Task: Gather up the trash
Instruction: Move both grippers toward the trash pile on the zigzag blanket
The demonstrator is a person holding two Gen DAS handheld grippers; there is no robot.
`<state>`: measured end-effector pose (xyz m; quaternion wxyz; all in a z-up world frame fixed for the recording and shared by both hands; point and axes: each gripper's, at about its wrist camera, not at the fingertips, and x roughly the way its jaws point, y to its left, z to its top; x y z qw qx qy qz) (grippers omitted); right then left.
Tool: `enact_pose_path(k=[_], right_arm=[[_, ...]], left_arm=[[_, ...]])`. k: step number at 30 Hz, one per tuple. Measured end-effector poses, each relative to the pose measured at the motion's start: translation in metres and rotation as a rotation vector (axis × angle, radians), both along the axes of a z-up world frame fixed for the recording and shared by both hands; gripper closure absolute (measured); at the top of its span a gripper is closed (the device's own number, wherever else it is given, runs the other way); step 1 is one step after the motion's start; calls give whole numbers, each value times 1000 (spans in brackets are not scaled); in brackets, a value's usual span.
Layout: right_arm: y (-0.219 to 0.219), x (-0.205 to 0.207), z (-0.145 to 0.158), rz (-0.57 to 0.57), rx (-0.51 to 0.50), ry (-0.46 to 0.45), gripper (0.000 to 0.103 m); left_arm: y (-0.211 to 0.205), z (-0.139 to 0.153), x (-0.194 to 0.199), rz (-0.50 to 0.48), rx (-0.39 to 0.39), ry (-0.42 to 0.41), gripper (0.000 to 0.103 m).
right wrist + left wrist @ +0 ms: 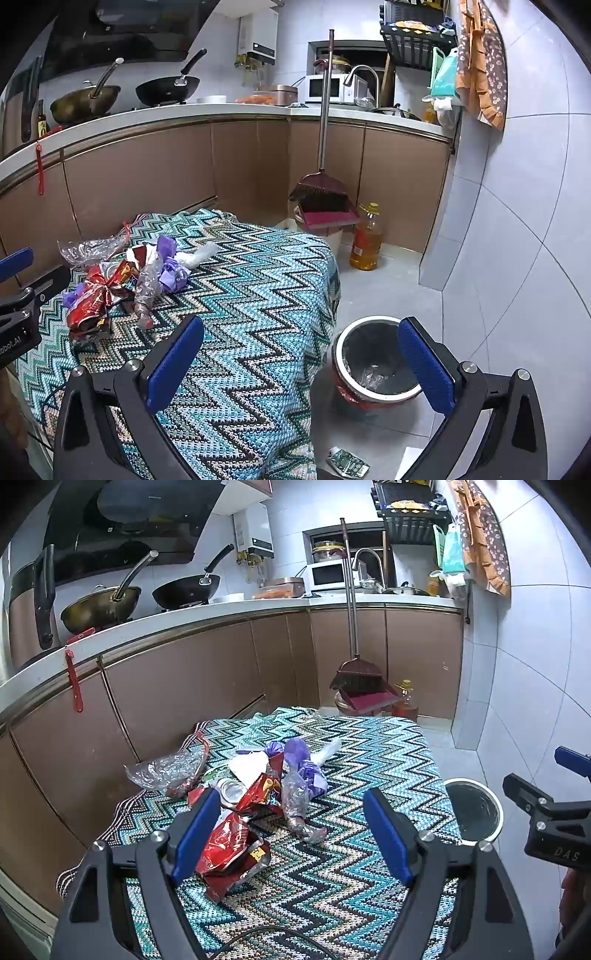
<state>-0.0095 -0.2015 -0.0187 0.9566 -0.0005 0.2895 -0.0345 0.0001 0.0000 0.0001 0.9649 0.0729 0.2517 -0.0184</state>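
A pile of trash lies on the zigzag-cloth table (369, 760): a red wrapper (225, 849), a second red wrapper (258, 790), a can (231, 788), purple plastic (303, 764), a clear bag (166, 771) and white paper (249, 766). My left gripper (295, 834) is open and empty, just above the table, with the red wrapper beside its left finger. My right gripper (301, 363) is open and empty, over the table's right edge and the bin (376, 365). The pile (122, 284) lies to its far left. The bin holds a clear liner.
The bin (474, 810) stands on the floor right of the table. A broom and dustpan (325, 210) and an oil bottle (365, 236) stand by the cabinets. A green wrapper (347, 461) lies on the floor. The counter holds woks (99, 605) and a microwave.
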Motion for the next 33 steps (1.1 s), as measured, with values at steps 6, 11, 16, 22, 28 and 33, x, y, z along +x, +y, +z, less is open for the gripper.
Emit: enact_pose_path(k=[6, 11, 16, 22, 28, 33], right_arm=[[1, 1, -1, -2, 1, 1, 0], [1, 1, -2, 2, 0, 4, 0], [1, 0, -3, 5, 0, 10, 0], [5, 1, -4, 14, -7, 18, 0], [9, 4, -7, 24, -20, 34, 0], [12, 7, -9, 27, -28, 41, 0]], left_arm=[[-1, 0, 0, 0, 0, 1, 25], [-5, -5, 0, -1, -4, 6, 25], [-3, -4, 1, -4, -11, 20, 25], [-2, -9, 1, -7, -14, 37, 25], [-2, -20, 5, -16, -1, 49, 25], [0, -26, 9, -21, 3, 42, 25]])
